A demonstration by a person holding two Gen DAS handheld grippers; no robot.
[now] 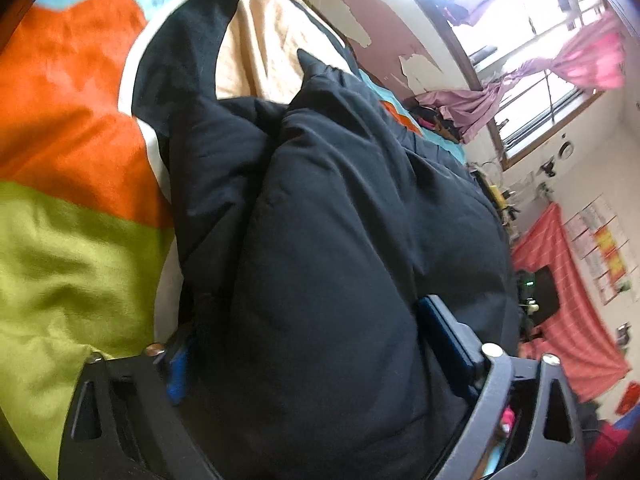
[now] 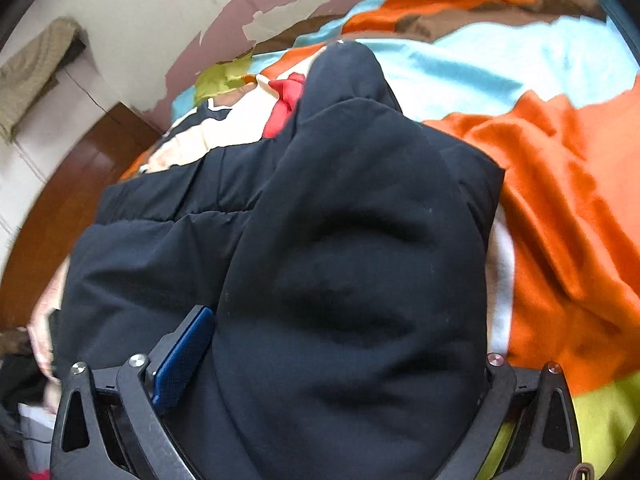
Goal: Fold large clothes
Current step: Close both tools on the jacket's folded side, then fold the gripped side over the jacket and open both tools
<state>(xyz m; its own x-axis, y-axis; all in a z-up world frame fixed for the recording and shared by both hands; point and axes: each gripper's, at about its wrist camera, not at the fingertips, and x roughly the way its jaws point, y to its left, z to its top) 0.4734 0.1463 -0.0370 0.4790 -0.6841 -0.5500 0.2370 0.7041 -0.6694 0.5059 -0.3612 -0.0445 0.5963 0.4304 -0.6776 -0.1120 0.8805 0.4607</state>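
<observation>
The puffy black coat lies on the bed. Each hand-held gripper, left and right, is spread wide around a fat fold. It might slip out and flop open.

- Bedroom in a lived-in home.
- Bed under a bright patchwork blanket, orange, green, blue.
- Window with knotted pink curtains.
- Wall paint peeling.
- Wooden floor beside bed.
</observation>
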